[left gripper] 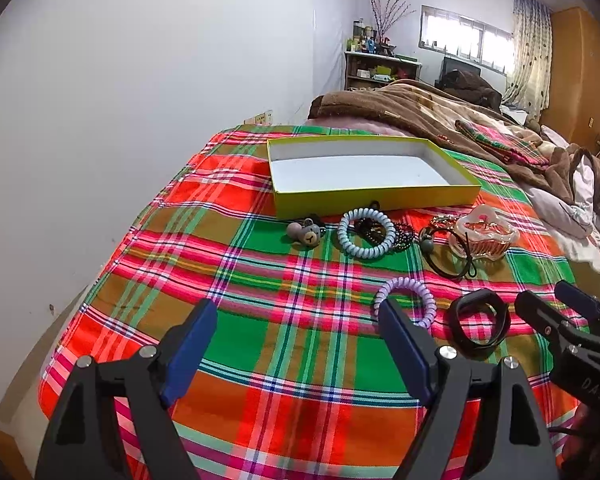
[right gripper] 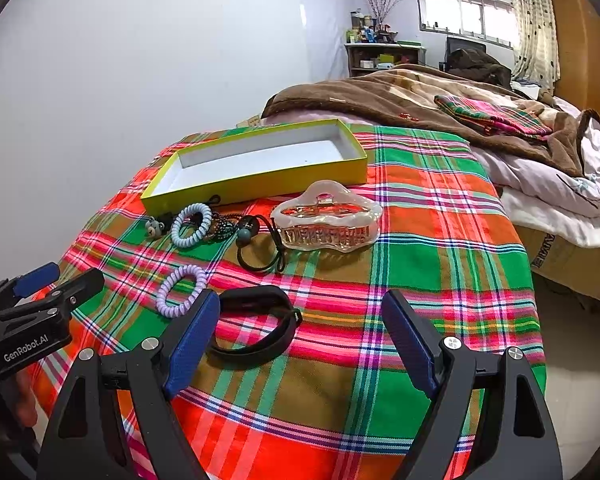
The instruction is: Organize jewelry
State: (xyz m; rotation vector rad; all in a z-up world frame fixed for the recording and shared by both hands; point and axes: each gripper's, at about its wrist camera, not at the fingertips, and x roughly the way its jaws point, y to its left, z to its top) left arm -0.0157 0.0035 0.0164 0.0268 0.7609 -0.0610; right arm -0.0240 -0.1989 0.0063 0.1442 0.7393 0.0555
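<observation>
Where coil tie overlaps, dark beads perhaps tangled, indistinct.

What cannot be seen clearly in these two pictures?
- Dark bead bracelet: both views, partly under the blue coil tie.
- Purple coil tie: left wrist view, near edge behind the left gripper finger.
- Shelf items: too small.

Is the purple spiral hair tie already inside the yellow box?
No, the purple spiral hair tie lies on the plaid cloth, well in front of the empty yellow box.
</observation>
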